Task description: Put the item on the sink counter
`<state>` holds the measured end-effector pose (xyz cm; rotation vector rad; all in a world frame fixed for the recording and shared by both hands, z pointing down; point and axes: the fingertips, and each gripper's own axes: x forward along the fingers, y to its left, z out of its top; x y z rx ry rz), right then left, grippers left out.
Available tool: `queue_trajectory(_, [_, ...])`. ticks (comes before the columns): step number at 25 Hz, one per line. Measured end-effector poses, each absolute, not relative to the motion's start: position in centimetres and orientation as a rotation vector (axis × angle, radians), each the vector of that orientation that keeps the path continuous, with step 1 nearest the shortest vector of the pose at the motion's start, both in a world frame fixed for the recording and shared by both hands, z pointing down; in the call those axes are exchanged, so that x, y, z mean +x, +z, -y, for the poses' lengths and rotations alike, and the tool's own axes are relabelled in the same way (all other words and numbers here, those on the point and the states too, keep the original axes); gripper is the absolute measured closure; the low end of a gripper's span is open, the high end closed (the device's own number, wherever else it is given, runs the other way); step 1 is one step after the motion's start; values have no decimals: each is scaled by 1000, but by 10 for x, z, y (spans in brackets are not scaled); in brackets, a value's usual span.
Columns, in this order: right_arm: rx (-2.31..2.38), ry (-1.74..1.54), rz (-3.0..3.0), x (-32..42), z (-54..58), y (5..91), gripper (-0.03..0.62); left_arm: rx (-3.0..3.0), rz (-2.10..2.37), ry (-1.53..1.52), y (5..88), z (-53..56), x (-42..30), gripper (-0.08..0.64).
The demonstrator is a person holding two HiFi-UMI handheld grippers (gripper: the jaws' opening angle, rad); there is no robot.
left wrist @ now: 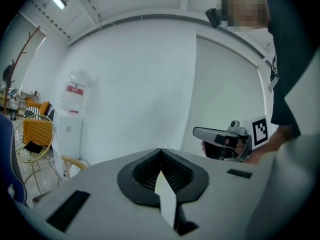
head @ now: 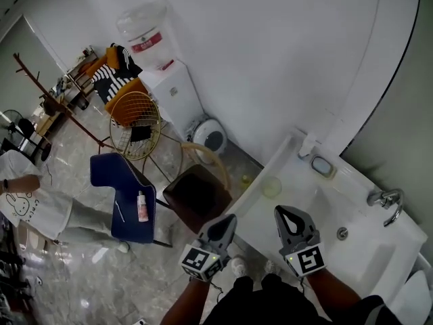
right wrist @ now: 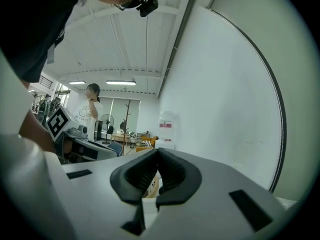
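**Head view:** The left gripper (head: 230,218) and the right gripper (head: 281,212) are held up side by side over the near edge of the white tabletop (head: 292,176) around the sink. Both have their jaws together and carry nothing. The likely item is a small tube (head: 142,207) lying flat on the blue chair (head: 132,230), off to the person's left and well apart from the tabletop. Its long axis runs roughly away from the person. A thin stick (head: 118,210) lies just beside it. The left gripper is the nearer one, but a brown stool (head: 196,191) stands between it and the chair, so I judge a reach should go over or around that. The tabletop has bare room near its left end, beside a small cup (head: 271,186).

**Left gripper view:** The jaws meet at their tips with nothing between them. They face a white wall and a water dispenser (left wrist: 71,126), and the tube is not in sight.

**Right gripper view:** The jaws are pressed together and empty, pointing along the wall. The tube does not show here either.
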<state>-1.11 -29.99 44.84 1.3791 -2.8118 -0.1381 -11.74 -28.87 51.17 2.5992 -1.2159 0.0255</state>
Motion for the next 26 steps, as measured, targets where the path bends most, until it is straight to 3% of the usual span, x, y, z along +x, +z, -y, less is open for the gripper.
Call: queue_trajectory(26, [1431,-96,2699,24,308,447,579,2631,1234,-21,482,277,-105,547])
